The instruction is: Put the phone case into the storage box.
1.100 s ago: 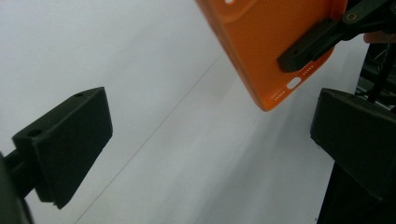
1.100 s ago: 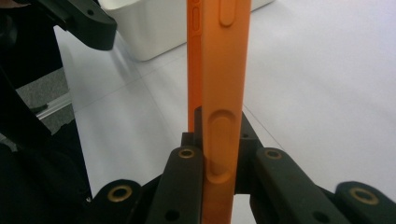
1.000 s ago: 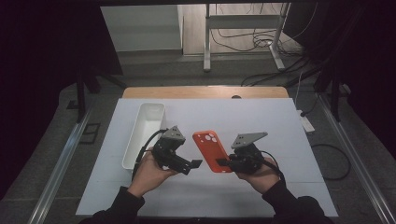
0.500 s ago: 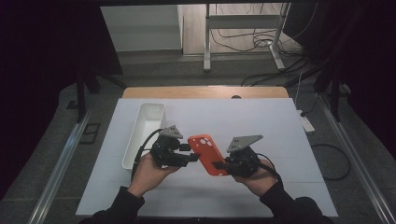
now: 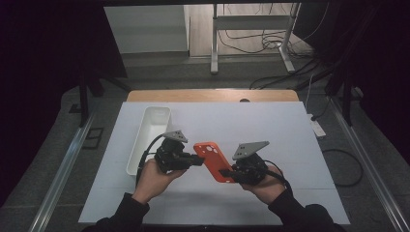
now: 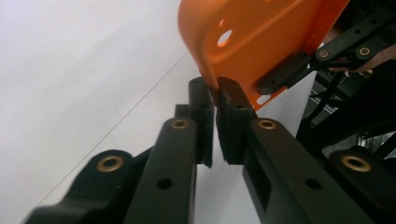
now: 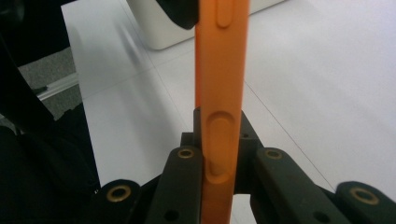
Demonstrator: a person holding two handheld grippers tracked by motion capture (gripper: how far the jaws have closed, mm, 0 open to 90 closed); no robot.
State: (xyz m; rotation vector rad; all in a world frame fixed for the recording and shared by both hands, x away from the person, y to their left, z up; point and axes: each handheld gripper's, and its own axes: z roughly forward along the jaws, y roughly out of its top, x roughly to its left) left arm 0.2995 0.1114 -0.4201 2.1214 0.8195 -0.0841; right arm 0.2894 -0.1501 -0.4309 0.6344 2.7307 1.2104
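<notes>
High view: the left gripper and right gripper each clamp an edge of the orange phone case; the left one's jaws have just been closing, and the pads themselves are too small to make out.

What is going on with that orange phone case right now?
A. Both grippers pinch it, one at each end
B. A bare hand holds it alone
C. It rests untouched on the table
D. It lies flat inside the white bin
A: the orange phone case hangs between the left gripper and the right gripper, each with its jaws closed on an edge, beside the white bin.
</notes>
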